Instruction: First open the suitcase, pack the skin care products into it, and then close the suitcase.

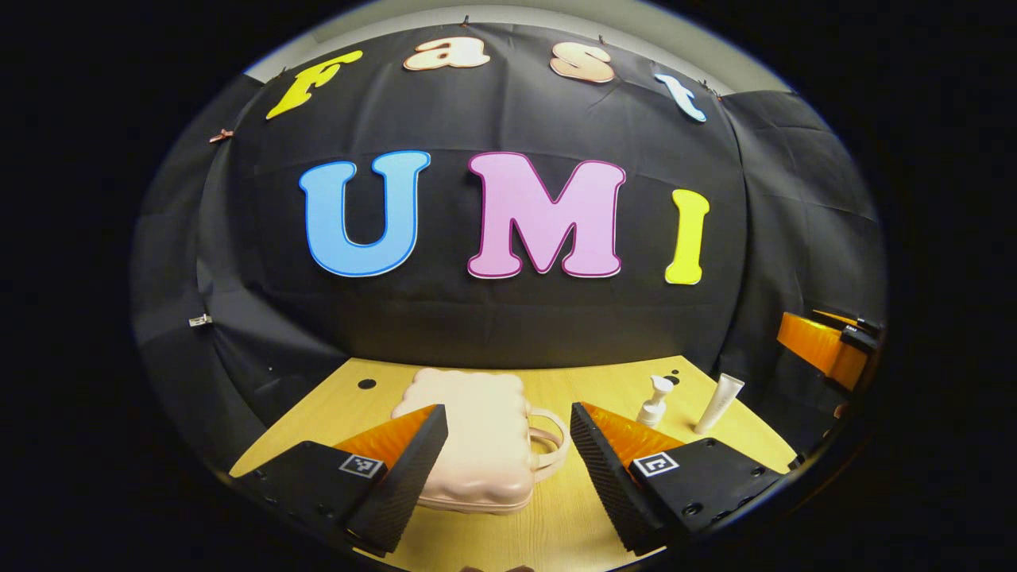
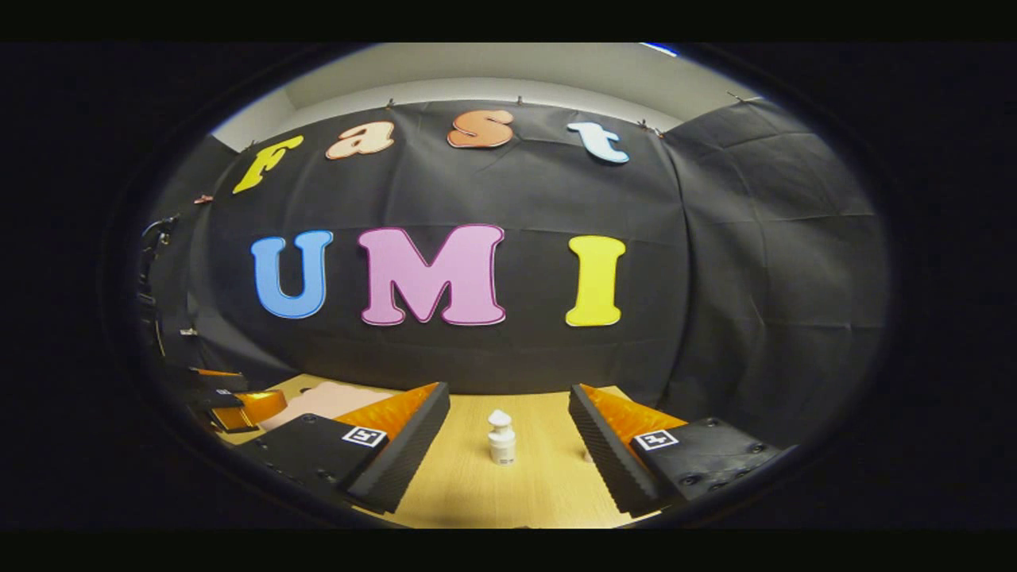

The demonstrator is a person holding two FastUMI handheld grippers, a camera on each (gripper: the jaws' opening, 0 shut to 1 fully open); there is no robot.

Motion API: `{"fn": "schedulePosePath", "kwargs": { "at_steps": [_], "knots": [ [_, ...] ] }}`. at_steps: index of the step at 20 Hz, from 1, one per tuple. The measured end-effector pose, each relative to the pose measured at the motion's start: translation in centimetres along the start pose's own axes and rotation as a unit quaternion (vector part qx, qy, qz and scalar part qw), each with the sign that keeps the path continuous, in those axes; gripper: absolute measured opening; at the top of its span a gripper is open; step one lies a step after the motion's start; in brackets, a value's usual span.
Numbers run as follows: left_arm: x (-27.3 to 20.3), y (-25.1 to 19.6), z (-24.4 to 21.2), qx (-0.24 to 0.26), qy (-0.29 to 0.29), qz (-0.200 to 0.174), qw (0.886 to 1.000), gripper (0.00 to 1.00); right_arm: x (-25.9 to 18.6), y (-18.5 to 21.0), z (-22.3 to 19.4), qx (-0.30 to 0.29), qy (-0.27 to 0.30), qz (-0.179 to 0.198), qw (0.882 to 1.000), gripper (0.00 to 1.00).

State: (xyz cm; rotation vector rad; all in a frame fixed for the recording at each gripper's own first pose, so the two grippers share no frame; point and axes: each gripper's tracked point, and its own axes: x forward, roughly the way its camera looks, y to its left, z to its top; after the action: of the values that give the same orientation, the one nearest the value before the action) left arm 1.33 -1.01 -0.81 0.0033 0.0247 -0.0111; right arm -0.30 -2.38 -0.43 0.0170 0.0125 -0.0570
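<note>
The closed suitcase [image 1: 477, 437] lies flat on the table [image 1: 572, 516] dead ahead of the left gripper [image 1: 508, 445], handle toward the pump bottle [image 1: 655, 401] and tube [image 1: 720, 403]; both grippers gape wide, empty, the right gripper [image 2: 508, 445] facing the bottle.

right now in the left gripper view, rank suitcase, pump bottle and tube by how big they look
1. suitcase, by far the largest
2. tube and pump bottle: they look alike in size, so I won't rank them.
</note>
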Motion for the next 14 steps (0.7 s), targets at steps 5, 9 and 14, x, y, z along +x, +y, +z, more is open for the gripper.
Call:
{"fn": "schedulePosePath", "kwargs": {
  "at_steps": [5, 9, 14],
  "knots": [
    [3.4, -2.0, -1.0, 0.005, 0.013, -0.011, 1.0, 0.98, 0.8, -0.8, -0.1, -0.008, 0.003, 0.008, 1.0, 0.96],
    [7.9, -4.7, -3.0, 0.018, 0.032, -0.022, 0.999, 0.98, 1.7, -1.8, -1.1, -0.011, 0.021, 0.021, 0.999, 0.96],
    [13.4, -8.1, -7.5, 0.025, 0.08, -0.038, 0.996, 0.98, 2.6, -3.4, -4.3, -0.015, 0.052, 0.021, 0.998, 0.96]
  ]
}}
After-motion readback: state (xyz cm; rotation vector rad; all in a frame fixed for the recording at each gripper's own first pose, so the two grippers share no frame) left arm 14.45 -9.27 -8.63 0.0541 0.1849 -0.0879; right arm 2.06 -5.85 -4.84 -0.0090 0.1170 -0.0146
